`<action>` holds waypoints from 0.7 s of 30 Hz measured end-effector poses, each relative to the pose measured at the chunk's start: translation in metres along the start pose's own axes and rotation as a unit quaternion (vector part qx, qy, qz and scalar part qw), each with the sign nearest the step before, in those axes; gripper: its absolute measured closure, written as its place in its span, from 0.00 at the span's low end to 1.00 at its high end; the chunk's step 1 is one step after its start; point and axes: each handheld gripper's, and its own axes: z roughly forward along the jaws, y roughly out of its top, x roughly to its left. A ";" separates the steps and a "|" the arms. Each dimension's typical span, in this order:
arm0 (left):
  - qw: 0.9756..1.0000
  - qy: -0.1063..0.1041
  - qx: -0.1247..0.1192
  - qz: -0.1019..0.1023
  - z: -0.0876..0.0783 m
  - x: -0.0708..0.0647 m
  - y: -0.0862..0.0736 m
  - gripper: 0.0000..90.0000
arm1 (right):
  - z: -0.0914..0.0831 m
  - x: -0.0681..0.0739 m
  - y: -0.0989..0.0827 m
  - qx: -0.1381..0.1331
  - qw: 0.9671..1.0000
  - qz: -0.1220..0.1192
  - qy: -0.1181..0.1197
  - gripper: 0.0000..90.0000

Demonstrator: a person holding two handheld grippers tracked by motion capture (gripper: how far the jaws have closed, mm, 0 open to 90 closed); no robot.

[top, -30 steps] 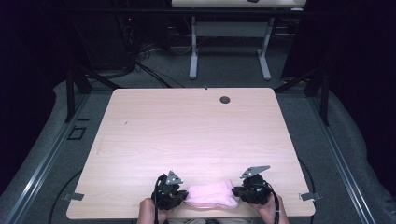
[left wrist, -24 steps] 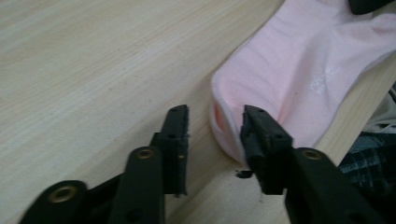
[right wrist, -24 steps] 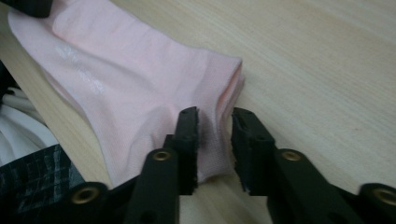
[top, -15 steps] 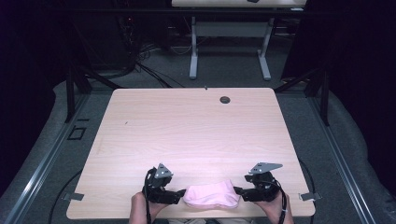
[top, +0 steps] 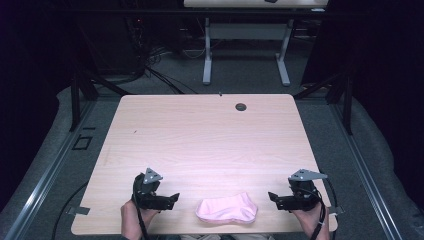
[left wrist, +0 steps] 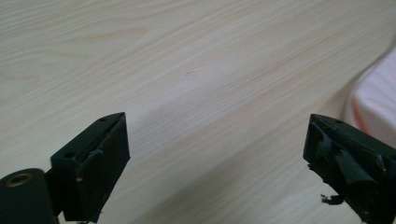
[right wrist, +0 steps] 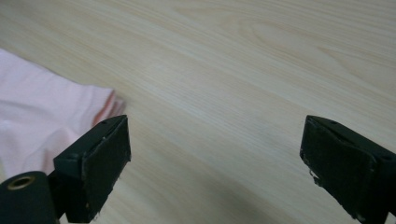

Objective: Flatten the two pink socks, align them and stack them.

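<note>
A folded pink cloth [top: 227, 208] lies near the table's front edge, between the two hands. In the left gripper view its edge [left wrist: 376, 95] shows at the right; in the right gripper view the cloth [right wrist: 44, 126] fills the left side. My left gripper [top: 175, 197] sits to the cloth's left, apart from it, its jaws just opened wide with only bare wood between them [left wrist: 215, 163]. My right gripper [top: 270, 196] rests to the cloth's right, also clear of it, jaws likewise just opened and empty [right wrist: 215, 163].
The light wooden table [top: 205, 135] stretches away from the hands. A small dark round grommet [top: 241, 106] sits near its far edge. Beyond stand a white table frame [top: 245, 50] and dark floor with cables.
Both grippers let go of the pink cloth and drew apart, the left one leftward and the right one rightward. Their jaws went from shut to wide open. The cloth stays flat by the front edge.
</note>
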 end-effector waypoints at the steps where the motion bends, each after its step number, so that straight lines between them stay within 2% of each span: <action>1: 1.000 0.007 0.000 -0.002 0.000 0.005 -0.002 0.06 | 0.000 -0.003 -0.001 0.000 1.000 0.002 -0.006 0.08; 3: 1.000 0.019 -0.002 -0.009 0.001 0.013 -0.006 0.05 | 0.000 -0.011 -0.005 -0.002 1.000 0.009 -0.022 0.06; 8: 0.998 0.049 -0.003 -0.027 0.006 0.030 -0.017 0.01 | 0.007 -0.033 -0.015 -0.001 0.998 0.031 -0.045 0.01; 13: 0.996 0.081 -0.009 -0.039 0.012 0.045 -0.027 0.00 | 0.014 -0.049 -0.026 0.003 0.996 0.043 -0.076 0.00; 18: 0.994 0.095 -0.021 -0.047 0.014 0.052 -0.033 0.00 | 0.019 -0.060 -0.034 0.001 0.995 0.053 -0.089 0.00; 21: 0.994 0.099 -0.021 -0.050 0.016 0.055 -0.035 0.00 | 0.022 -0.063 -0.037 0.002 0.994 0.057 -0.098 0.00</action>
